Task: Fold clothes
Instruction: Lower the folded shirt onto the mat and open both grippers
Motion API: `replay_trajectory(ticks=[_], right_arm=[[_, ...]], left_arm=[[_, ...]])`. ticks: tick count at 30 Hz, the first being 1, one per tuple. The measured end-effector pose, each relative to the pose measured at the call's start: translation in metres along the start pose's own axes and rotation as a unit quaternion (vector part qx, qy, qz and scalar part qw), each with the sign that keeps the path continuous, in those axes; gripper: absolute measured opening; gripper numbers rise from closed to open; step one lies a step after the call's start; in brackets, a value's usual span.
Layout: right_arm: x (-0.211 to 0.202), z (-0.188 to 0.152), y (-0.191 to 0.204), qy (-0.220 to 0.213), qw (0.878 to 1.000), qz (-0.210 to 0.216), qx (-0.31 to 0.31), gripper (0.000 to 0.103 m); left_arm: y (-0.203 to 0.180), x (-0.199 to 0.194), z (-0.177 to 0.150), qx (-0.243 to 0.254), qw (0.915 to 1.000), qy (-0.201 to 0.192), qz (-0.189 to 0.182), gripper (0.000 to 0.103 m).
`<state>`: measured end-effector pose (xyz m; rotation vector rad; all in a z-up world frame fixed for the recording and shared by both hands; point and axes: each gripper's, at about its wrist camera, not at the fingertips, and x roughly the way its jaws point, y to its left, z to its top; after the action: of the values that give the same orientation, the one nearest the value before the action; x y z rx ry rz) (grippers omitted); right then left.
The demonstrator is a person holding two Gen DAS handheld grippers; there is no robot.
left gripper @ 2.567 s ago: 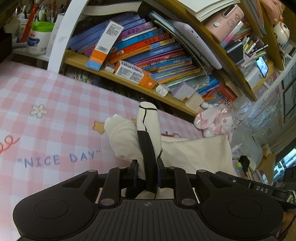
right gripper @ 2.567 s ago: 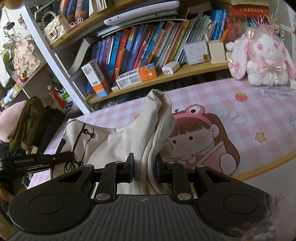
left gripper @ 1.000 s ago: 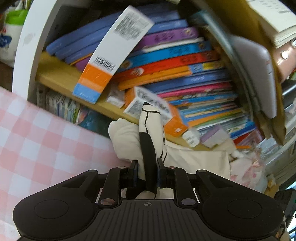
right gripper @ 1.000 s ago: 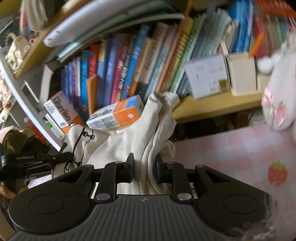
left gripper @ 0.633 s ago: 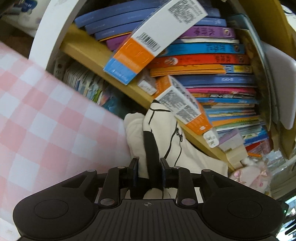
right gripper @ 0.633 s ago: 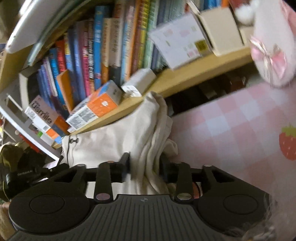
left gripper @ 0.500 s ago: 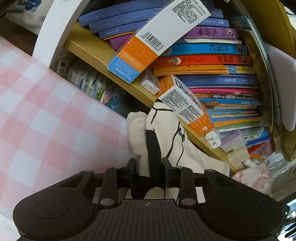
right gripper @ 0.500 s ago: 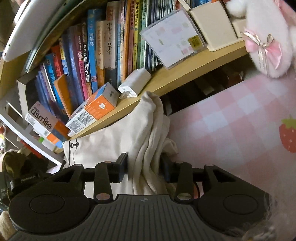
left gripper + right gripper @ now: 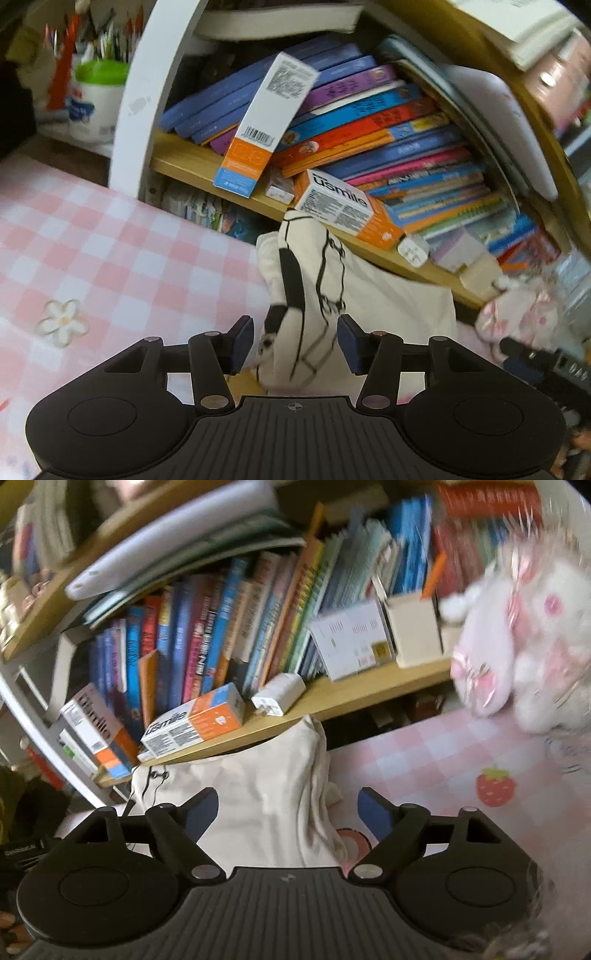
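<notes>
The cream cotton garment with black line print (image 9: pixel 314 295) lies bunched at the far edge of the pink checked tabletop (image 9: pixel 110 266), below the wooden bookshelf (image 9: pixel 351 698). The left gripper (image 9: pixel 295 341) and right gripper (image 9: pixel 286 808) both gape wide around it, evidently letting go so the cloth settles there.

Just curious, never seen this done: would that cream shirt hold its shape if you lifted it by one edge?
Probably not. The cream shirt bunches into soft ridges between the open right hand-held gripper, so it should droop. It looks thin, so likely light.
</notes>
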<state>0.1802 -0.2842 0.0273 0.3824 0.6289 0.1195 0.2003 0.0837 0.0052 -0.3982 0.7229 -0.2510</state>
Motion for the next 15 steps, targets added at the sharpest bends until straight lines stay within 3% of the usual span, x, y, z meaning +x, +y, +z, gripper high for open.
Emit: replay_trajectory(ticks=[1, 6, 15], right_arm=[[-0.008, -0.002, 0.005, -0.004, 1.000, -0.006, -0.010, 0.084], [-0.044, -0.018, 0.029, -0.021, 0.998, -0.024, -0.050, 0.088], [-0.100, -0.063, 0.058, -0.033, 0.995, -0.059, -0.074, 0.100]], left_arm=[[-0.004, -0.007, -0.004, 0.008, 0.9999, -0.002, 0.008, 0.064], [-0.018, -0.043, -0.025, 0.047, 0.9988, -0.013, 0.010, 0.068], [-0.032, -0.087, -0.060, 0.081, 0.9962, -0.010, 0.031, 0.084]])
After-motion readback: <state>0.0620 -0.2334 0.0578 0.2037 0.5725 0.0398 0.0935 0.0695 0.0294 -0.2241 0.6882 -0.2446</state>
